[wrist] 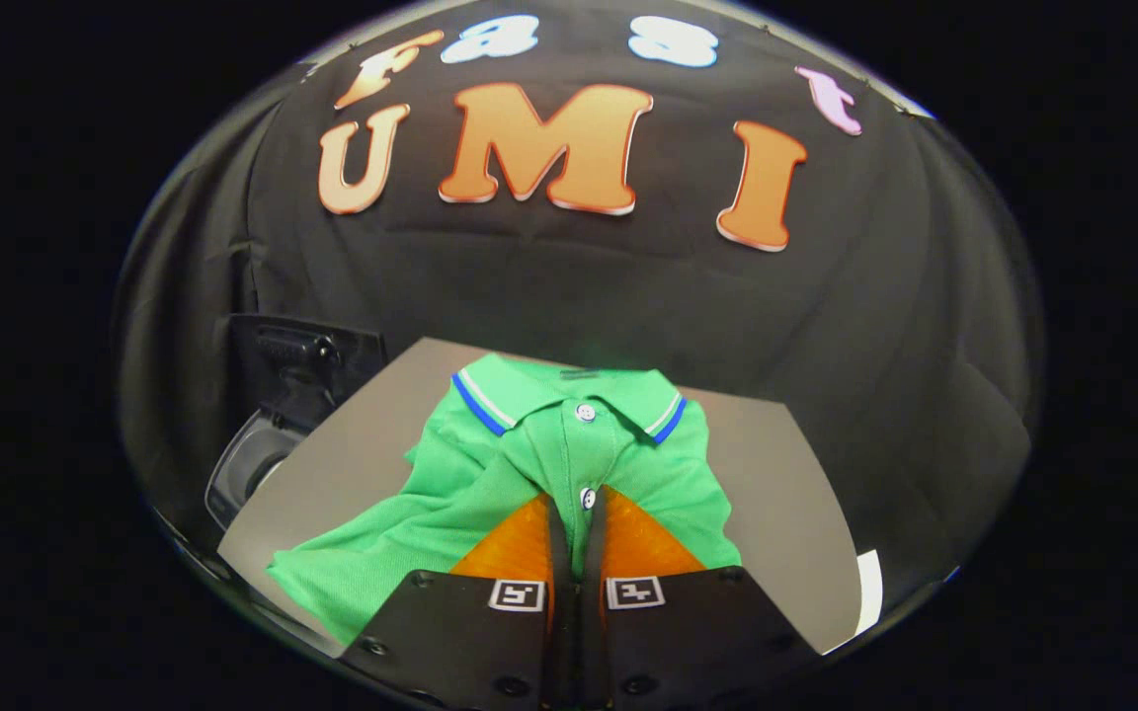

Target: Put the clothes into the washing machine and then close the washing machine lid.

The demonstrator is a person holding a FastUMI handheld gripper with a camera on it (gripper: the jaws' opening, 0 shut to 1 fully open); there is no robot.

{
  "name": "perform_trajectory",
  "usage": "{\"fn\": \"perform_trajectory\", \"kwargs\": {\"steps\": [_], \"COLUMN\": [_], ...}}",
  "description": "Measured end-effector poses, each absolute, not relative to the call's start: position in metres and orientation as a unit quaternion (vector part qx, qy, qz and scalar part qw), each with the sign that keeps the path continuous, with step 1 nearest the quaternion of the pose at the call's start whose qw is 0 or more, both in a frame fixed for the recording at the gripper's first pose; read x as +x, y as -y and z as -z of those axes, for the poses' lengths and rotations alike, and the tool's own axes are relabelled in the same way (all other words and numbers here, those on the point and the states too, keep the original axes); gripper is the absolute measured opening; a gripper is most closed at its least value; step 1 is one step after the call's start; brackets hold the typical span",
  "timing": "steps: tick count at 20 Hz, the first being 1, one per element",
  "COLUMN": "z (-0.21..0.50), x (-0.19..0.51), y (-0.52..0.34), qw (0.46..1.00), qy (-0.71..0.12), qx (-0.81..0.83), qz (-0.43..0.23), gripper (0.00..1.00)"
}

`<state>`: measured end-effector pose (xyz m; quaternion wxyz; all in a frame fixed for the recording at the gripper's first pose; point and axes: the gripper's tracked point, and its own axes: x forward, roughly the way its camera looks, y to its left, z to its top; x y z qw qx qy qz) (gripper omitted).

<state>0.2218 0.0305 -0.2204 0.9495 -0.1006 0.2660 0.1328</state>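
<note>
A green polo shirt (529,464) with a blue-and-white striped collar lies crumpled on a grey table (776,474), collar away from me. My gripper (577,502) is over the shirt's front, its fingers drawn close together with a strip of the buttoned placket pinched between them. The washing machine (253,464) stands beyond the table's left edge, its dark lid (302,360) raised and its opening showing below the lid.
The black cloth wall rises right behind the table and the machine. A white strip (870,592) shows at the table's right near corner. Bare table surface lies on both sides of the shirt.
</note>
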Motion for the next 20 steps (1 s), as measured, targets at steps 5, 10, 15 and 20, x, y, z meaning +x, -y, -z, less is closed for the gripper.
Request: {"fn": "perform_trajectory", "kwargs": {"steps": [5, 10, 15, 20], "z": [0.184, 0.149, 0.144, 0.142], "x": [0.210, 0.183, 0.173, 0.170], "y": [-0.025, -0.021, -0.020, -0.023], "qw": [0.982, 0.990, 0.988, 0.986], "qy": [-0.144, -0.051, -0.007, 0.028], "qx": [-0.018, 0.008, 0.038, 0.051], "qz": [-0.119, -0.128, -0.149, -0.154], "gripper": [0.09, 0.09, 0.09, 0.09]}}
